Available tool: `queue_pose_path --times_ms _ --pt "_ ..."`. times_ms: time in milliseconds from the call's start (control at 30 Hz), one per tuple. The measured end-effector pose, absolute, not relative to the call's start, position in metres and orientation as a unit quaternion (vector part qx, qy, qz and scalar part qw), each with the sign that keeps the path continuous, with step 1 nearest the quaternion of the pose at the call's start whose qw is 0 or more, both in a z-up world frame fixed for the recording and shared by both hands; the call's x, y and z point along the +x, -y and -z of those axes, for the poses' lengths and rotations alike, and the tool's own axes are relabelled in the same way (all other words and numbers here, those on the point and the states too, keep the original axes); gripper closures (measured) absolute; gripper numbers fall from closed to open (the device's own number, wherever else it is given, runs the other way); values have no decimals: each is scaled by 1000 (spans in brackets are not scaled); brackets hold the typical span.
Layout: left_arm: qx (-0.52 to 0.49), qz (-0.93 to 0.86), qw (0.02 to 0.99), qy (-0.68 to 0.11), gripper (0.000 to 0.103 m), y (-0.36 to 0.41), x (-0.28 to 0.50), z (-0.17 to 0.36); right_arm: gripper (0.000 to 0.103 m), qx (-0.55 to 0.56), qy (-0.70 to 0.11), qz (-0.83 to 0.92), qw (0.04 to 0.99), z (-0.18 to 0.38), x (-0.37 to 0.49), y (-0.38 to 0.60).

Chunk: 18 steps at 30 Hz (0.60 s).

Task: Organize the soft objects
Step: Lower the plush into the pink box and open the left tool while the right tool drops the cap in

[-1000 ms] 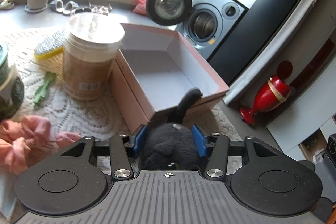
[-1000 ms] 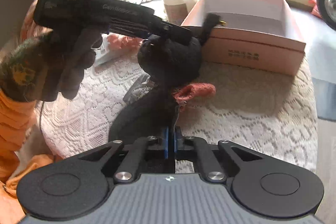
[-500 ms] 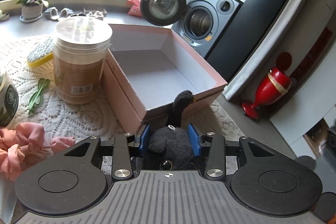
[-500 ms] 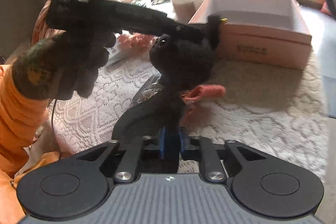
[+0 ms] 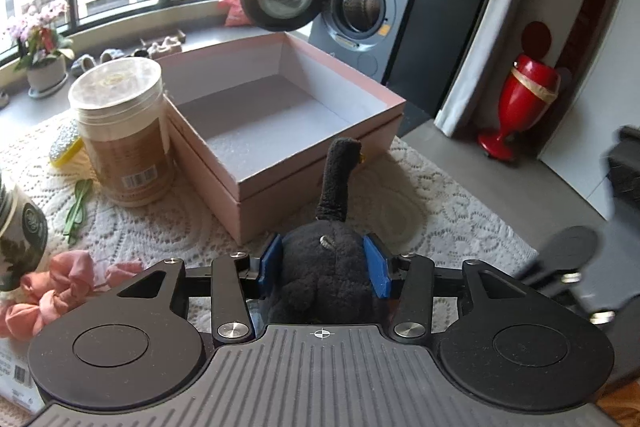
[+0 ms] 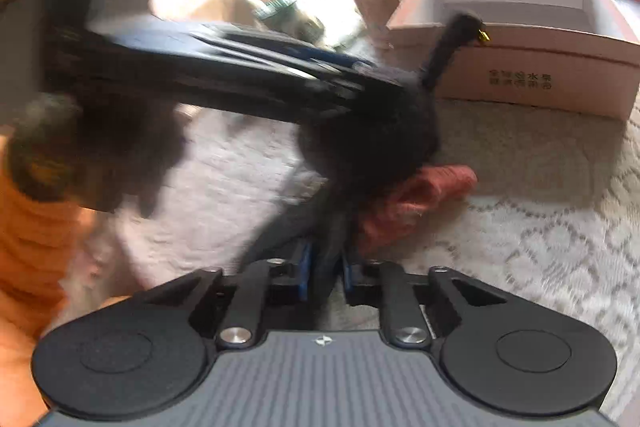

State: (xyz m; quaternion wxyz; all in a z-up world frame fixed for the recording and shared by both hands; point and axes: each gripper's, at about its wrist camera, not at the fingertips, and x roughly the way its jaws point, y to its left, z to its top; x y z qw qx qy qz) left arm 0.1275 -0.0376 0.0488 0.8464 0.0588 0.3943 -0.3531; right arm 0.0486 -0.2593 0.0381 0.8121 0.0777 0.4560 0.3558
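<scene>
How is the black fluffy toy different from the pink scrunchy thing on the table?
The black plush toy sits between the left gripper's blue pads; the pink scrunchie lies loose on the lace cloth, with nothing gripping it.
The toy is dark and furry with a long tail sticking up; the scrunchie is pale pink, ruffled fabric, low and crumpled.
The toy is near the pink box's corner; the scrunchie is off to the left.
Both look soft.

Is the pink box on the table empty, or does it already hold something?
Empty. The left wrist view shows the pink box open-topped with a bare pale floor; the black plush toy sits outside it, between the left gripper pads.
</scene>
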Motion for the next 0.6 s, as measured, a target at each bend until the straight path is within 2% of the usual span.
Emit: queue_pose_path --times_ms 167,433,600 --pt "55 351 850 -389 51 38 128 -47 91 100 -420 -320 843 -65 29 287" --pt "30 356 847 -394 46 21 122 -46 96 160 -406 -283 854 -73 25 330" --pt "37 354 841 -407 46 24 115 -49 97 123 -410 -267 864 -69 27 320"
